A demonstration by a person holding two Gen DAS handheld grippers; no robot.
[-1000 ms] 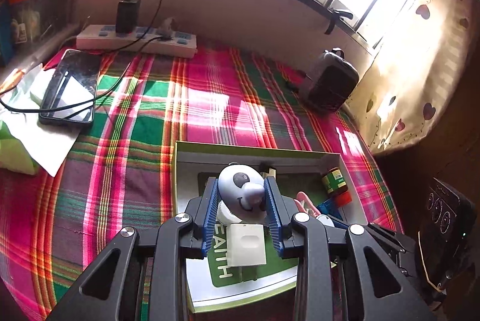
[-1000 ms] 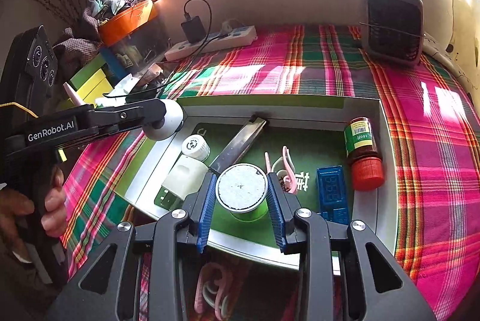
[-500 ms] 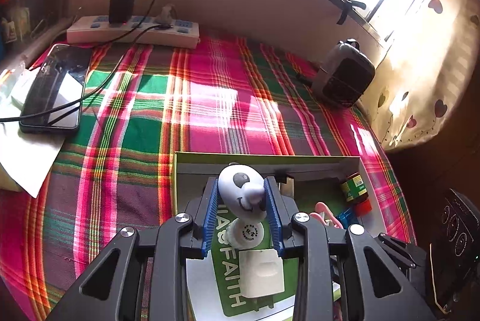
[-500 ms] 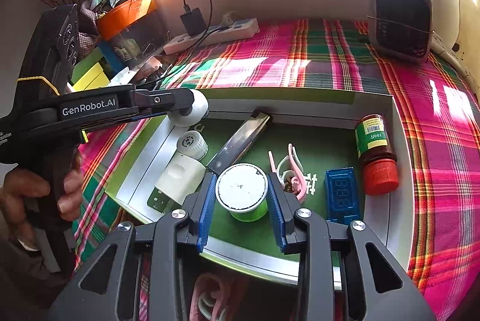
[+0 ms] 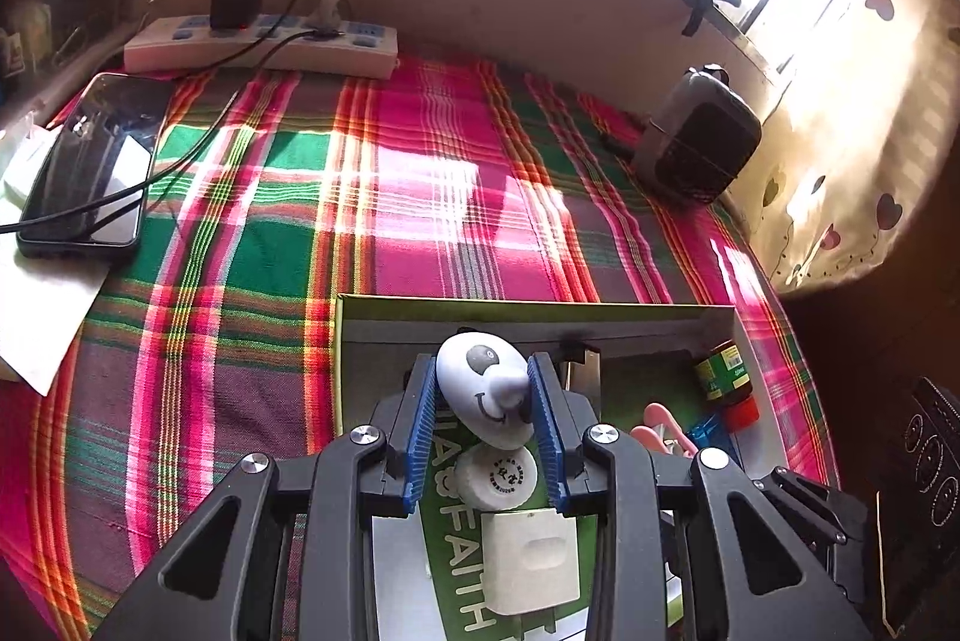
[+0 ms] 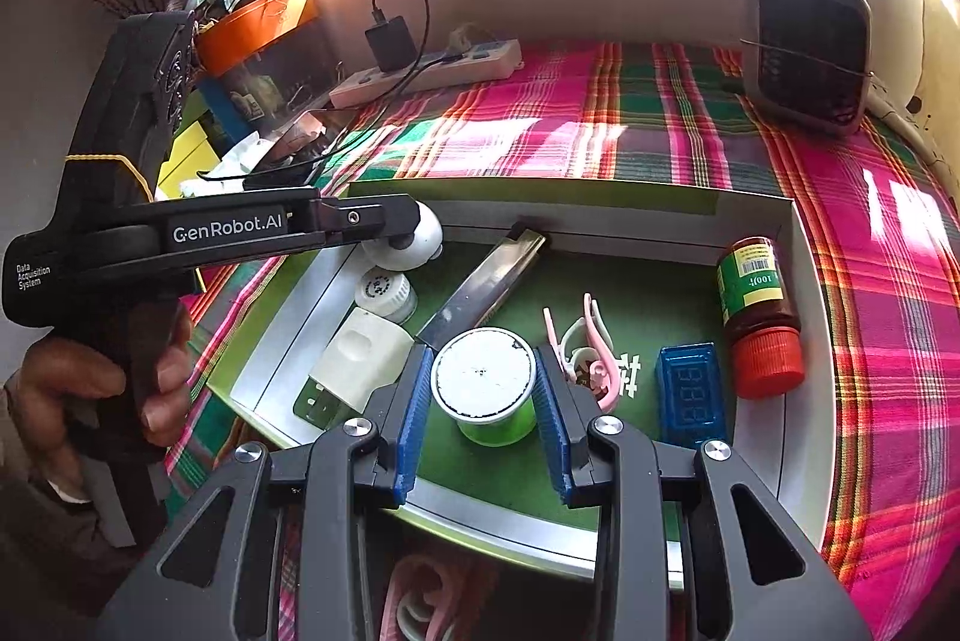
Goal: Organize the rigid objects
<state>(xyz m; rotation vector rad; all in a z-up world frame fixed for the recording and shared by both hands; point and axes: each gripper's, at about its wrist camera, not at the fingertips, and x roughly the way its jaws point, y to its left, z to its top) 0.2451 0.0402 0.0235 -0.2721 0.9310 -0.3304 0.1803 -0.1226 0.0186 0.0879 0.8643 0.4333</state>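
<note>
My left gripper [image 5: 485,389] is shut on a white egg-shaped panda toy [image 5: 483,395] and holds it above the far left corner of the green box [image 5: 516,308]. The toy also shows in the right wrist view [image 6: 408,245], clamped at the tip of the left gripper [image 6: 399,236]. My right gripper [image 6: 483,380] is shut on a green spool with a white top [image 6: 486,383] over the box's near part. In the box [image 6: 792,233] lie a white round cap [image 6: 384,290], a white block [image 6: 363,359], a metal strip [image 6: 486,287], pink clips [image 6: 588,347], a blue display [image 6: 690,392] and a brown bottle with a red cap [image 6: 759,311].
The box sits on a plaid cloth [image 5: 384,197]. A phone [image 5: 96,161] on its cable lies at the left, a power strip [image 5: 264,47] with a charger at the back, a small grey heater [image 5: 699,149] at the back right. Pink clips [image 6: 420,605] lie under my right gripper.
My left gripper has carried the panda toy further over the box, toward its far left corner. My right gripper has kept hold of the spool, about in place.
</note>
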